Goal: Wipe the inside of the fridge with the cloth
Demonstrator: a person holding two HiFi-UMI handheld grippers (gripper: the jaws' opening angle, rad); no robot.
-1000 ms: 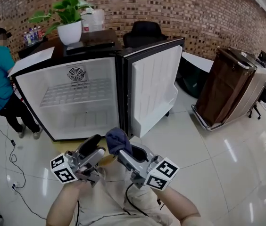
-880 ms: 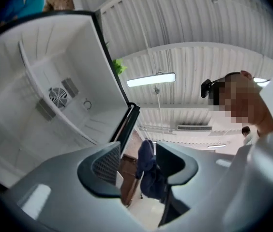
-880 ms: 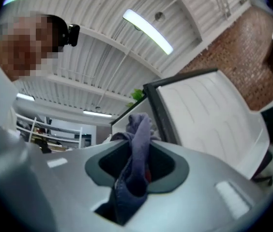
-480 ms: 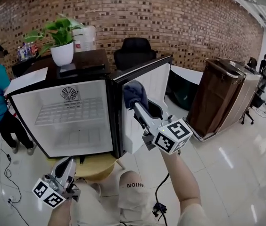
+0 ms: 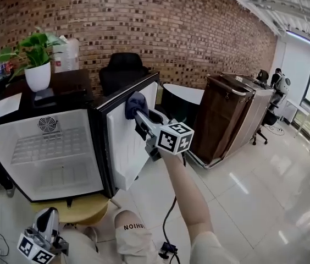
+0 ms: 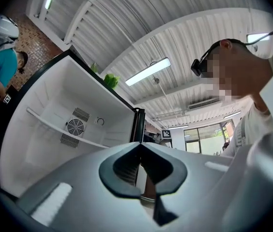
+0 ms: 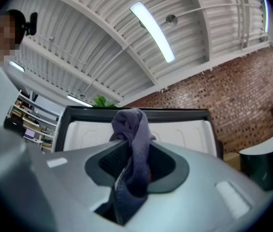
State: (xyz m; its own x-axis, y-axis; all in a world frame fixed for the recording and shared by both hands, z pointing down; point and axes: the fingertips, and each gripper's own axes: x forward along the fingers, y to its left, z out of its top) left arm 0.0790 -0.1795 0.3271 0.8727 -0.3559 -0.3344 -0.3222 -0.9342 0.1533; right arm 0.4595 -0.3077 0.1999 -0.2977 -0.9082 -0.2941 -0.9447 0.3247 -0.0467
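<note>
Since a second ago the left gripper [image 5: 47, 216] has sunk to the bottom left corner of the head view. The right gripper [image 5: 139, 116] has climbed from in front of the person's lap to the top edge of the open fridge door [image 5: 126, 147], carrying the dark blue cloth [image 5: 135, 102] with it.

Trouble could come from three places, I judge. The fridge [image 5: 56, 169] sits on a low round yellow stand [image 5: 83, 209], and the left gripper is well apart from it, so a hard push could shift the cabinet with nothing steadying it. The door hangs free on its hinge. Pressing the cloth on its white liner could swing it away and take the pressure out of the wipe. The cloth is also pinched only by a bunched fold (much of it bulges past the tips), so dragging it over the liner or the wire shelf [image 5: 50, 146] could tug it loose.

The left gripper's fingers are pressed fully together with nothing between them, aimed up toward the open cabinet. The right gripper's fingers stand narrowly apart, clamped on the cloth, which fills the gap, rises above the tips and trails below them.

Whether the cloth already touches the door I cannot tell. It overlaps the top edge in the head view, yet in the right gripper view the liner seems to lie a little beyond it.
</note>
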